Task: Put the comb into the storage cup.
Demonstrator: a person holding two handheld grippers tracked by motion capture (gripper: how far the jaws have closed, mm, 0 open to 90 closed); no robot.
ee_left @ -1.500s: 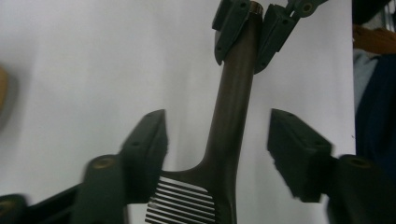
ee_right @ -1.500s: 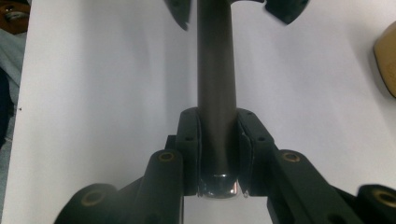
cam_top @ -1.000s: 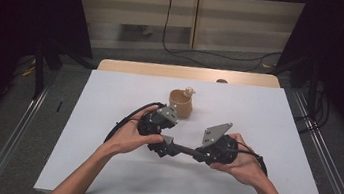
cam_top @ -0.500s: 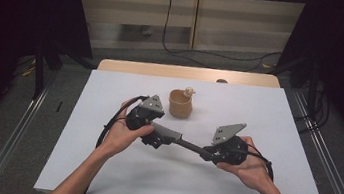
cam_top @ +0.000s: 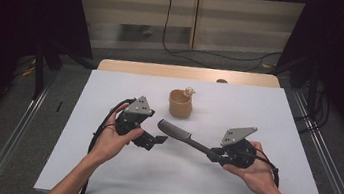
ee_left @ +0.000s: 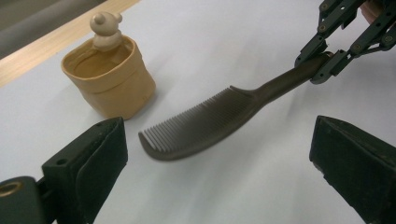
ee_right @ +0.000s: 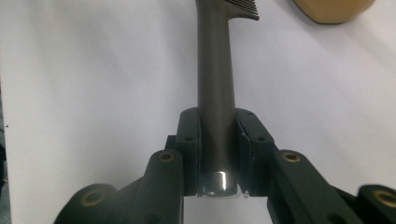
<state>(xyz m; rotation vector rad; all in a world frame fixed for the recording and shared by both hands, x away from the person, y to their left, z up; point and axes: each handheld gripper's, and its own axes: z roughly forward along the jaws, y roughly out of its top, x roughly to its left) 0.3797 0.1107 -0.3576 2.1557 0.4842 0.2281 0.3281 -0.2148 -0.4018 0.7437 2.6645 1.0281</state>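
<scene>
The comb (cam_top: pixel 182 134) hangs over the white table (cam_top: pixel 98 178), its handle pinched by the right gripper (ee_right: pixel 217 140) (pads pressed on both sides). The left gripper (ee_left: pixel 219 154) view shows spread jaws flanking the teeth and, beside them, a tan cup (ee_left: pixel 109 79) bearing a bear figure (ee_left: pixel 105 28).

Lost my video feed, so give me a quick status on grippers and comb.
Right gripper shut on dark plastic comb by its handle. Left gripper open, empty. Tan cup with bear figure beside comb's head, apart.

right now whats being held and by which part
The right gripper is shut on the dark comb, clamped at the end of its handle. The left gripper is open and holds nothing.
</scene>
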